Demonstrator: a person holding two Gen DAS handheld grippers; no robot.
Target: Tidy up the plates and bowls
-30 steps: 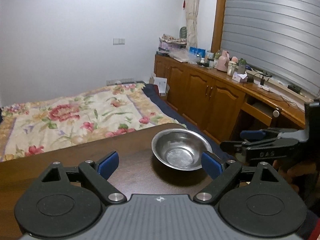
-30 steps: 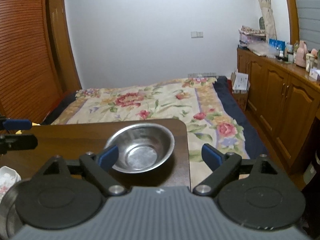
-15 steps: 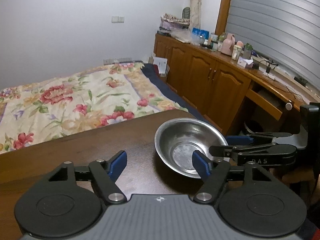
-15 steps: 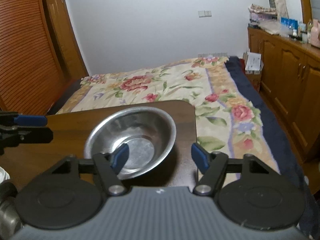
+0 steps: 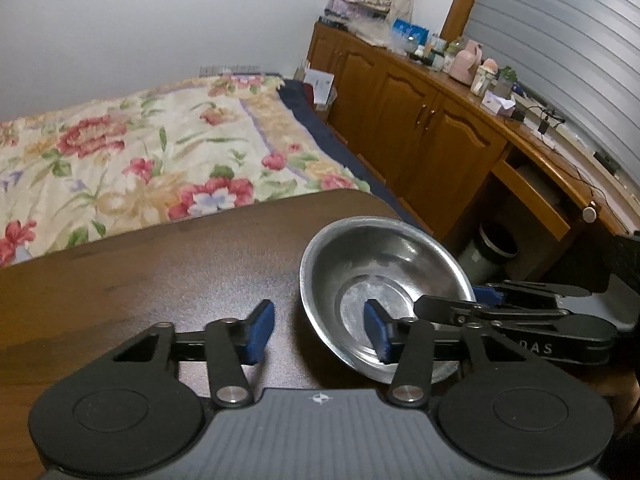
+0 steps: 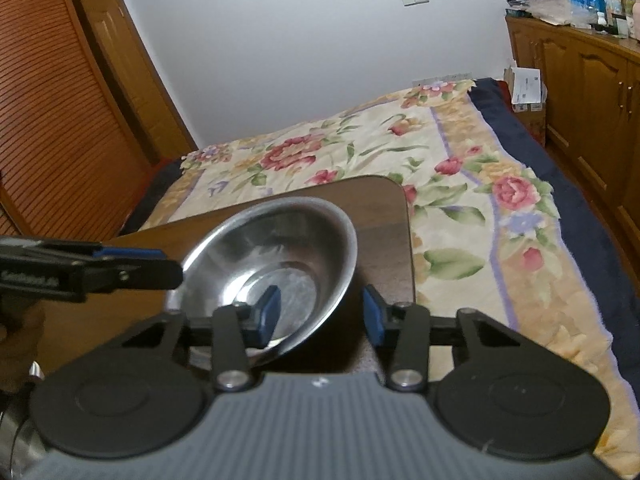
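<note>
In the left wrist view, the steel bowl [image 5: 384, 300] sat near the counter's [image 5: 168, 264] far right corner, and it had tipped since half a second earlier: its near rim had dropped toward the camera while the far rim rose. The left tool [image 5: 318, 326] had narrowed from the wide spread of a second before, yet its blue pads were still apart, one over the bare counter, the other in front of the bowl's inside. The right tool [image 5: 486, 300] reached in from the right edge with one finger inside the rim.

In the right wrist view, the bowl [image 6: 272, 264] was plainly tilted, its mouth facing up and toward the camera; being round, it had no long axis, only that leaning opening. The right tool [image 6: 320, 314] straddled the near right wall, left pad inside, right pad outside, with a gap showing. Contact on the wall was possible, but the angle hid it. The closing-in suggested a lift was being prepared, probably toward a stack.
</note>
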